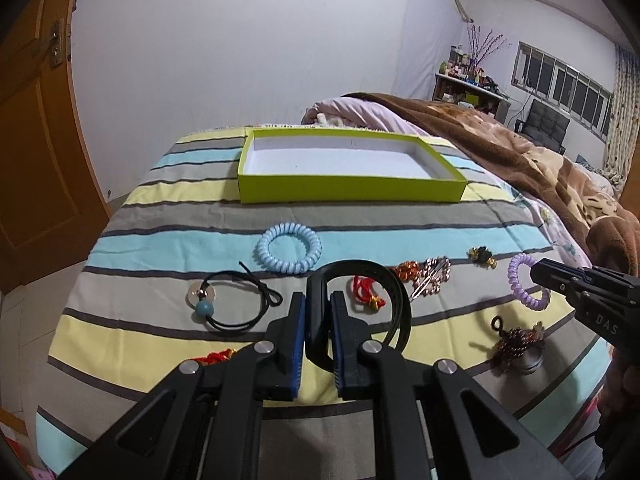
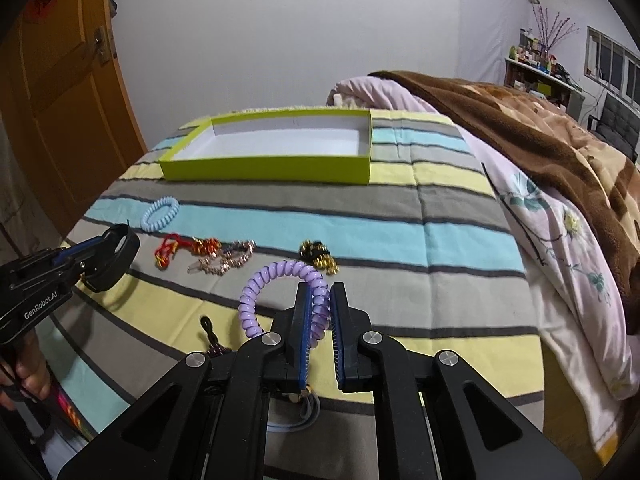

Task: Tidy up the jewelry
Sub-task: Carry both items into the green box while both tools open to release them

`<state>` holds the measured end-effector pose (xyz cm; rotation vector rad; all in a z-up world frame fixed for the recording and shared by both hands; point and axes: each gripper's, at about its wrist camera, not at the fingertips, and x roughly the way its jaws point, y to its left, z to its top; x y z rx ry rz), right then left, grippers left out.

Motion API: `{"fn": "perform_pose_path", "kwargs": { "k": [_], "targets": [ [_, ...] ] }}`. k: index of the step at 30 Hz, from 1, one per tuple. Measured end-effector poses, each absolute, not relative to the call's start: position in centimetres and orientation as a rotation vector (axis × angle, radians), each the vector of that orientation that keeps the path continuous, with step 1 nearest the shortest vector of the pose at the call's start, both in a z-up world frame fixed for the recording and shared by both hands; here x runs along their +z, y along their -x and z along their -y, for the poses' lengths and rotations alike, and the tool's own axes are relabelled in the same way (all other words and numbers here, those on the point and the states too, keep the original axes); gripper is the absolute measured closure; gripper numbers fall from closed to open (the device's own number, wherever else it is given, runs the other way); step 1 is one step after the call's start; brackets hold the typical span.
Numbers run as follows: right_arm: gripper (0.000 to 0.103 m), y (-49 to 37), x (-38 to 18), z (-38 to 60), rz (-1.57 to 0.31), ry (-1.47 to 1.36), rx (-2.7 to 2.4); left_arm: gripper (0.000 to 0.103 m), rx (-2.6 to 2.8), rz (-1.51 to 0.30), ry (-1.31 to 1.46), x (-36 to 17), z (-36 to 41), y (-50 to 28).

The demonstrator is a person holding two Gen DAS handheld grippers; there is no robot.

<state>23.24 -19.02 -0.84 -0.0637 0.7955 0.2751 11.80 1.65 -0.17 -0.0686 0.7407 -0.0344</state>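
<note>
While both grippers carry a piece at once, the green box (image 1: 352, 190) sits empty at the far end of the striped bedspread (image 1: 160, 216), open side up; presumably each piece is lifted clear so it can travel over the near wall and drop in.

Left gripper (image 1: 318, 320): clenched on the black band (image 1: 360, 280), pads pinching one end of the loop. Band stands on edge, its open ring arching up and away to the right of the fingers, long axis running roughly forward toward the box. Held off the cloth, from the right wrist view.

Right gripper (image 2: 320, 316): closed on the purple coil tie (image 2: 276, 276), gripping the right side of the ring. Ring stands near upright, arch on top, its plane roughly across the gripper's line, the free half hanging left of the fingers. Whether its low end brushes the cloth, cannot tell; the fingers hide it.

Still lying on the bedspread, between grippers and box:
- blue coil tie (image 1: 289, 247), flat, nearest the box.
- black cord with a teal bead (image 1: 224, 304), left side.
- red knotted cord (image 1: 366, 290), orange beads (image 1: 406, 270) and a rose-gold clip (image 1: 434, 276), bunched at centre.
- small gold-and-black charm (image 1: 482, 257), to the right.
- dark bead bracelet (image 1: 518, 340), near edge, beneath the right gripper.

Judgement: sorting barely begun, box holds nothing yet.
</note>
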Motion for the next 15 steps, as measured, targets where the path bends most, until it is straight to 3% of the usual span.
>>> {"fn": "perform_pose_path", "kwargs": {
  "k": [15],
  "targets": [
    [0.094, -29.3, 2.5, 17.1, -0.725, 0.07, 0.329, 0.091, -0.004, -0.691, 0.043, 3.5, -3.1, -18.0]
  ]
}}
